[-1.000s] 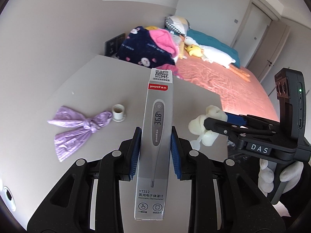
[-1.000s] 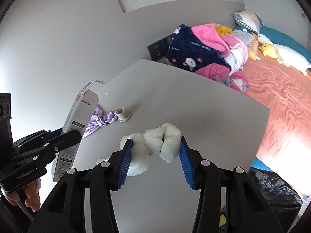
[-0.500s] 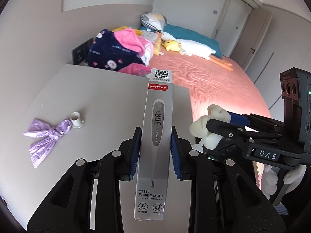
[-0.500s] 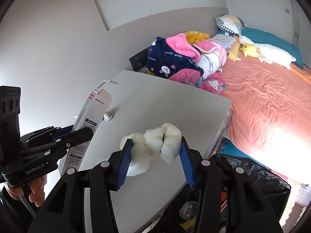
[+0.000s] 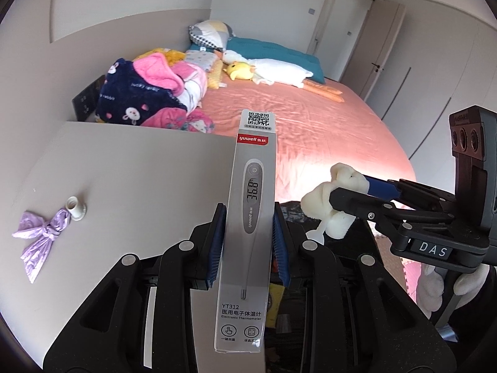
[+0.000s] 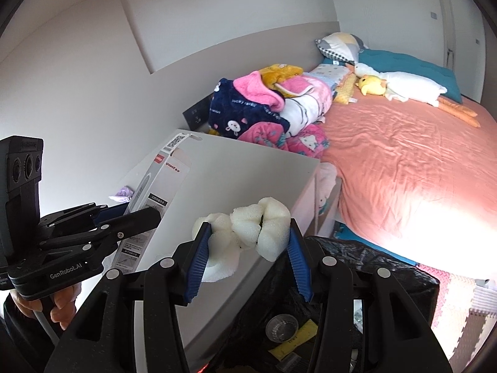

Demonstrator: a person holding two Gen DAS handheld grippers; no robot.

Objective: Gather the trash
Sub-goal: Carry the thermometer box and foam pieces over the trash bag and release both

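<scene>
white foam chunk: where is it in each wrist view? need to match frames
Left wrist: the crumpled white foam chunk is right of centre, clamped in the right claw.
Right wrist: it is bottom centre, between the blue pads.
Shared landmark: the yellow plush duck on the bed.

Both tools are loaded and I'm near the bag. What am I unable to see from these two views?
- Black trash bag: right wrist view, contents mostly hidden by the right tool and foam piece.
- Thermometer box: left wrist view, its back is hidden; whether it is empty is unclear.
- Purple bag: contents not visible.
</scene>
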